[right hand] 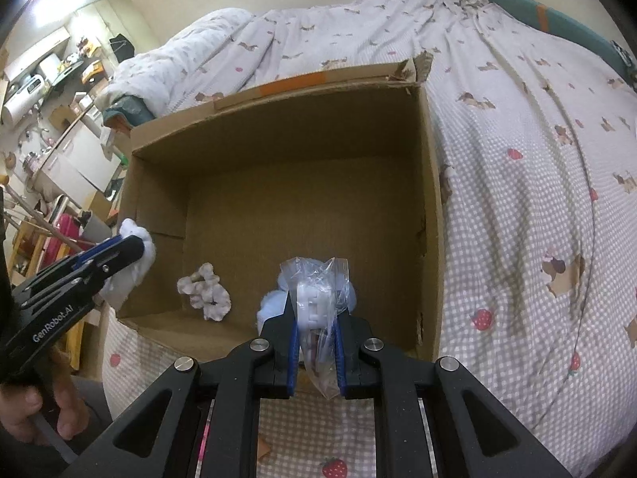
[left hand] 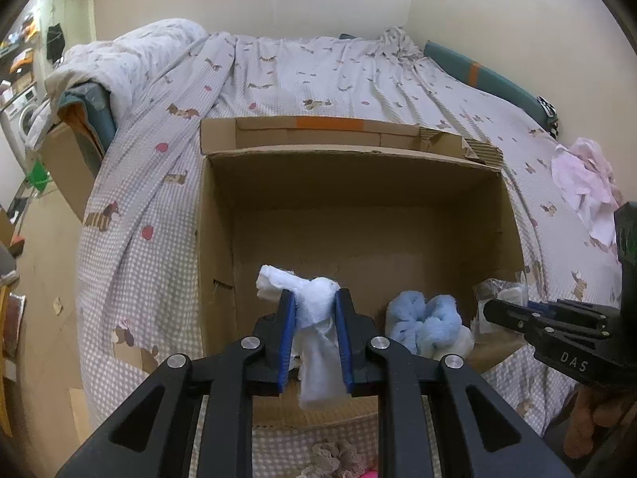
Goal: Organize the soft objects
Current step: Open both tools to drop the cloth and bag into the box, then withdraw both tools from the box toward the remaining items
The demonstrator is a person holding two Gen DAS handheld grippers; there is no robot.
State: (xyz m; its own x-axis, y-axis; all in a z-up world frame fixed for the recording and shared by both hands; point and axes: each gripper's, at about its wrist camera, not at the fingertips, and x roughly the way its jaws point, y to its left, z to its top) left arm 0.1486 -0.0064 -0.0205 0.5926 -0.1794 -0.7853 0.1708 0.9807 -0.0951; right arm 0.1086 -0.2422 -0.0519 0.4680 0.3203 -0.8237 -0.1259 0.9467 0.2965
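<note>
The left gripper (left hand: 315, 310) is clamped on a white fluffy cloth (left hand: 314, 318) over the near edge of the cardboard box (right hand: 432, 207). The right gripper (right hand: 317, 330) grasps a clear plastic bag (right hand: 318, 290) of white pieces above the box's near wall. Inside, by that wall, lie a blue fluffy item (left hand: 424, 320) and a pale scrunchie (right hand: 205, 292). Beyond, on the checked bedspread (right hand: 517, 199), pink clothing (left hand: 585, 183) lies near the right edge.

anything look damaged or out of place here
The cardboard box is worn: its far right corner flap is torn with ragged corrugation showing, and the side walls have small rips. A pink garment lies crumpled loose on the bed sheet, outside the box. Otherwise nothing is spilled.
</note>
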